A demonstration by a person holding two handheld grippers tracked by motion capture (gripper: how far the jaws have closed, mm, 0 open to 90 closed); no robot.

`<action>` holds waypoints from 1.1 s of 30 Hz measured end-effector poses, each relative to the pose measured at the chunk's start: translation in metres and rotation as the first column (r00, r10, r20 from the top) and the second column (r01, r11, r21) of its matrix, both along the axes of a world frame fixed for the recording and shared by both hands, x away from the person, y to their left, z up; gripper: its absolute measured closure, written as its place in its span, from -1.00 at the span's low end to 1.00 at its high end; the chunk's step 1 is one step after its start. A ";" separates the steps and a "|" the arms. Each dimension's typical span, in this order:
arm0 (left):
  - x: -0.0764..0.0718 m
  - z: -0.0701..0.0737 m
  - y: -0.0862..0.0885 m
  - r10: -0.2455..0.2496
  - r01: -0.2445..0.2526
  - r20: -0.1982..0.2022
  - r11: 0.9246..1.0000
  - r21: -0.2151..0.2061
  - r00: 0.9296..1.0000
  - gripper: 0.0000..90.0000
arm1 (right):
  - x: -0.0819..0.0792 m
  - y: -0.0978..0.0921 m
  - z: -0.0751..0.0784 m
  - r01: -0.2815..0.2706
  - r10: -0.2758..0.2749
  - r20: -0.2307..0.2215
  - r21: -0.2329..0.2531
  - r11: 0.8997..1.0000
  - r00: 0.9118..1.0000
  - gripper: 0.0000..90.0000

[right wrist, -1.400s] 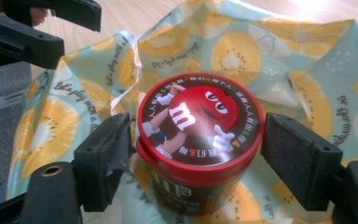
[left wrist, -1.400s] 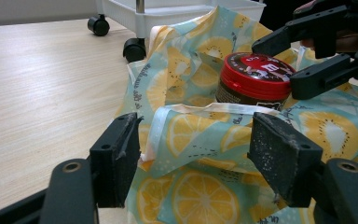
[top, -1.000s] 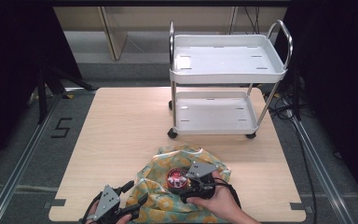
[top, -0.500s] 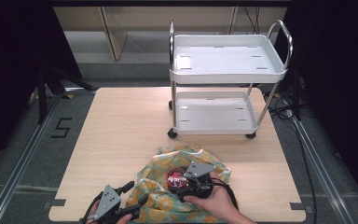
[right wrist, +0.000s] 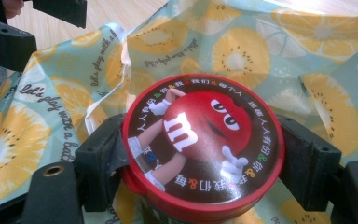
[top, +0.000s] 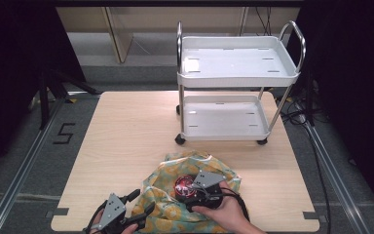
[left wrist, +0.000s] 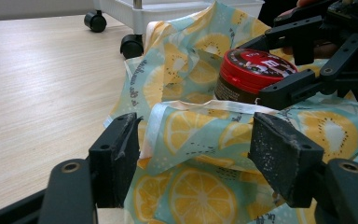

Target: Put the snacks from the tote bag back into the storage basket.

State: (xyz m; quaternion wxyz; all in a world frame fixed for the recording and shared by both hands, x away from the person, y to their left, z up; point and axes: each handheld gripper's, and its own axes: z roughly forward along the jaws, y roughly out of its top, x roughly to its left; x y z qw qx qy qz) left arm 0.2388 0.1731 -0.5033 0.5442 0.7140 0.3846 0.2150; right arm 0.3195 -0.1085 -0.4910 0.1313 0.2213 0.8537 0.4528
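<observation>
Little has shifted since a second ago: the right gripper (top: 191,194) still clamps the red-lidded candy tub (right wrist: 203,140) over the lemon-print bag (top: 175,204), while the left gripper (left wrist: 205,158) stays wide around the bag's hem, seemingly ready to hold it open.

I get even overhead light on the table (top: 126,136), with darkness all round its edges. A bright glare patch sits on the cart (top: 238,63) top tray. In my right gripper view the can (right wrist: 203,144) lid is sharp and shiny, with glare at the cloth (right wrist: 307,28) top. In my left gripper view the near jaws blur, and the far table washes out pale.
</observation>
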 end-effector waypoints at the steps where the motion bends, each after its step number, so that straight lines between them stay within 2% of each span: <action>1: 0.000 0.000 0.001 -0.005 0.005 -0.001 1.000 0.005 1.000 -0.28 | -0.001 0.000 0.001 0.006 -0.006 -0.007 0.010 1.000 1.000 -0.42; 4: 0.000 0.000 0.000 -0.001 0.001 0.004 1.000 -0.001 1.000 -0.28 | -0.002 0.000 0.002 0.008 -0.007 -0.017 0.017 1.000 1.000 -0.42; 7: 0.000 0.000 0.001 -0.002 0.002 -0.001 1.000 0.005 1.000 -0.28 | -0.001 0.000 0.003 0.006 -0.006 0.003 0.012 1.000 1.000 -0.42; 10: 0.000 0.001 0.001 -0.001 0.001 -0.002 1.000 0.005 1.000 -0.28 | -0.002 0.000 0.005 0.008 -0.008 -0.003 0.021 1.000 1.000 -0.42; 11: -0.001 0.002 0.001 0.007 -0.006 -0.013 1.000 0.019 1.000 -0.28 | -0.002 0.000 0.006 0.012 -0.012 -0.001 0.020 1.000 1.000 -0.42; 13: 0.000 0.001 0.001 -0.001 0.001 -0.001 1.000 0.005 1.000 -0.28 | -0.002 -0.001 0.008 0.010 -0.010 0.002 0.026 1.000 1.000 -0.41; 17: 0.000 0.001 0.001 -0.001 0.001 -0.001 1.000 0.006 1.000 -0.28 | -0.002 -0.002 0.010 0.013 -0.013 -0.008 0.036 0.999 1.000 -0.41; 19: 0.000 0.001 0.001 0.000 0.000 -0.001 1.000 0.005 1.000 -0.28 | -0.001 -0.002 0.011 0.010 -0.010 0.007 0.034 0.999 1.000 -0.41; 25: 0.000 0.001 0.001 -0.001 0.001 -0.001 1.000 0.004 1.000 -0.28 | -0.001 -0.002 0.015 0.006 -0.006 0.013 0.046 0.999 1.000 -0.41; 26: -0.001 0.002 0.001 0.006 -0.006 -0.011 1.000 0.019 1.000 -0.28 | -0.001 -0.003 0.015 0.009 -0.009 0.014 0.047 0.999 1.000 -0.41; 29: 0.000 0.000 0.001 -0.001 0.001 0.001 1.000 0.002 1.000 -0.28 | -0.001 -0.003 0.017 0.024 -0.024 0.009 0.050 0.998 1.000 -0.41; 30: -0.001 0.002 0.001 0.006 -0.006 -0.011 1.000 0.017 1.000 -0.28 | -0.001 -0.004 0.018 0.018 -0.019 0.017 0.049 0.999 1.000 -0.41; 33: -0.001 0.002 0.001 0.005 -0.005 -0.009 1.000 0.015 1.000 -0.28 | -0.001 -0.004 0.019 0.020 -0.021 0.018 0.054 0.998 1.000 -0.41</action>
